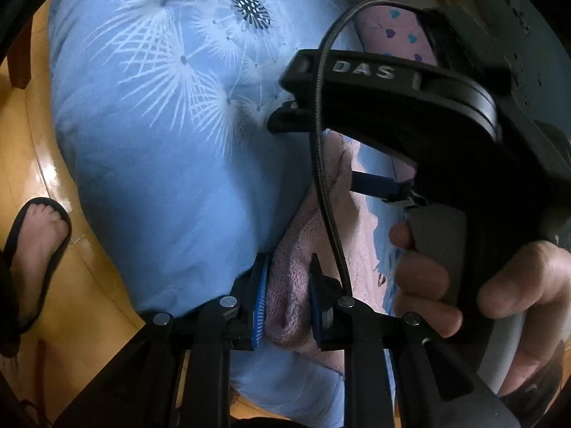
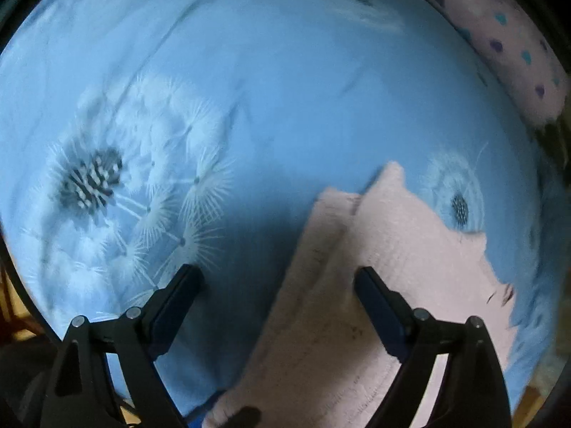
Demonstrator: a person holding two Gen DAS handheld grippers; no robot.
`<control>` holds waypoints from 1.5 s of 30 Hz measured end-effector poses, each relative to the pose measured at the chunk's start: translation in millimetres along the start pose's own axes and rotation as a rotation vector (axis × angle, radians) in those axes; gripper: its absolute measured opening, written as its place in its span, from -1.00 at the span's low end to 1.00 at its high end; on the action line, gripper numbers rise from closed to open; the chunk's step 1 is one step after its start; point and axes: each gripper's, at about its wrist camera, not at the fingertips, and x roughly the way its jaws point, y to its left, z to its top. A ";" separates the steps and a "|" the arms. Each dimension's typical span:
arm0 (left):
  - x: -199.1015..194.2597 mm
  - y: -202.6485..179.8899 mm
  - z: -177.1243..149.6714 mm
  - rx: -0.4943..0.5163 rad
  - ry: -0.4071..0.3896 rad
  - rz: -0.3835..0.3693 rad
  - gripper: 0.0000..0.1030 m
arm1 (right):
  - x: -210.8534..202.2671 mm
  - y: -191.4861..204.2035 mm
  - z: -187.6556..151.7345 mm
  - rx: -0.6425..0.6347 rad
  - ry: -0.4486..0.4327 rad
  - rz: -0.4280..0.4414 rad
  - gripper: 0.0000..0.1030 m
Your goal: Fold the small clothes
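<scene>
A small pink fleecy garment [image 2: 392, 242] lies partly folded on a blue duvet. In the left wrist view my left gripper [image 1: 289, 265] is shut on a bunched fold of the pink garment [image 1: 289, 299], which bulges between its blue pads. My right gripper [image 2: 278, 274] points steeply down over the cloth and stands wide open. Its right finger [image 2: 378, 299] hangs over the pink cloth and its left finger [image 2: 178, 296] over bare duvet, with nothing gripped. In the left wrist view a hand [image 1: 464, 285] holds the right tool's black handle just right of my left gripper.
The blue duvet [image 1: 171, 164] carries white dandelion prints and covers most of both views. A pink fabric with heart prints [image 2: 510, 35] lies at its far right edge. Yellow wooden floor [image 1: 82, 285] and a foot in a black flip-flop [image 1: 35, 249] are at the left.
</scene>
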 end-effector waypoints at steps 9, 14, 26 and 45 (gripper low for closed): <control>5.4 -21.5 -2.4 0.142 -0.005 0.049 -1.00 | -12.6 -39.0 2.5 0.139 -0.032 0.040 -0.72; 5.9 -41.8 -8.1 0.245 -0.020 0.067 -1.00 | -30.0 -76.0 -10.2 0.173 -0.123 0.178 -0.73; 19.9 -124.6 -61.7 0.657 -0.078 0.060 -1.00 | -67.7 -169.0 -61.6 0.243 -0.283 0.346 -0.73; 70.9 -199.1 -117.8 0.926 -0.009 0.023 -1.00 | -77.6 -290.9 -137.7 0.389 -0.453 0.503 -0.72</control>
